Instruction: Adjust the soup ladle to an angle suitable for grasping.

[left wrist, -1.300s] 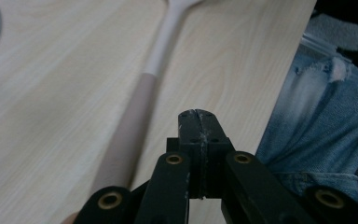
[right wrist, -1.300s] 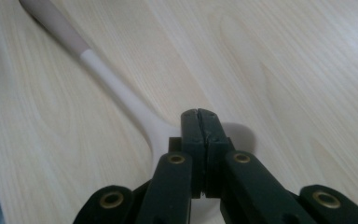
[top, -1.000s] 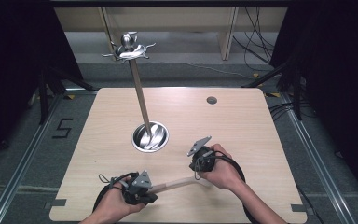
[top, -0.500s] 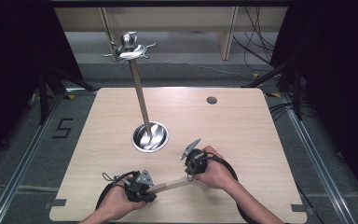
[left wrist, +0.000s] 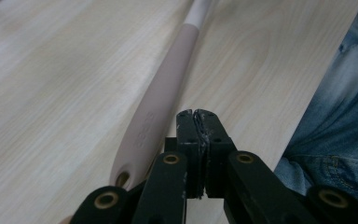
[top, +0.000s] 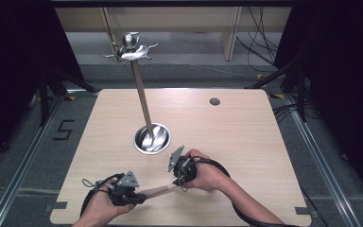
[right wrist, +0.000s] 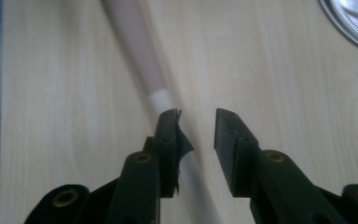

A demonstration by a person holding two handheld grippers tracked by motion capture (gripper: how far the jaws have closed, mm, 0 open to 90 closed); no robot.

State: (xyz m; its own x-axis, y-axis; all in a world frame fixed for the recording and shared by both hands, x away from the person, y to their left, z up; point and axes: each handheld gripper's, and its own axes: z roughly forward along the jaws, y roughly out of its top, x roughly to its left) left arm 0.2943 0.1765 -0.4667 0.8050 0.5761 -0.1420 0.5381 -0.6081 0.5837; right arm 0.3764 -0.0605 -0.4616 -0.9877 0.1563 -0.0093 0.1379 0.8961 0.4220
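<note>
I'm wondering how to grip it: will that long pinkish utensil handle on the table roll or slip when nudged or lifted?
The handle looks rounded and smooth, so it may roll if pushed sideways and could slip between hard jaws. It lies straight on the table, so it is probably stiff. It looks slim, likely light, though its far end passes beneath the right gripper, so balance is uncertain.

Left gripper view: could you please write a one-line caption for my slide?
Left claw closed and empty beside a pale pink utensil handle lying on the light wooden table.
</note>
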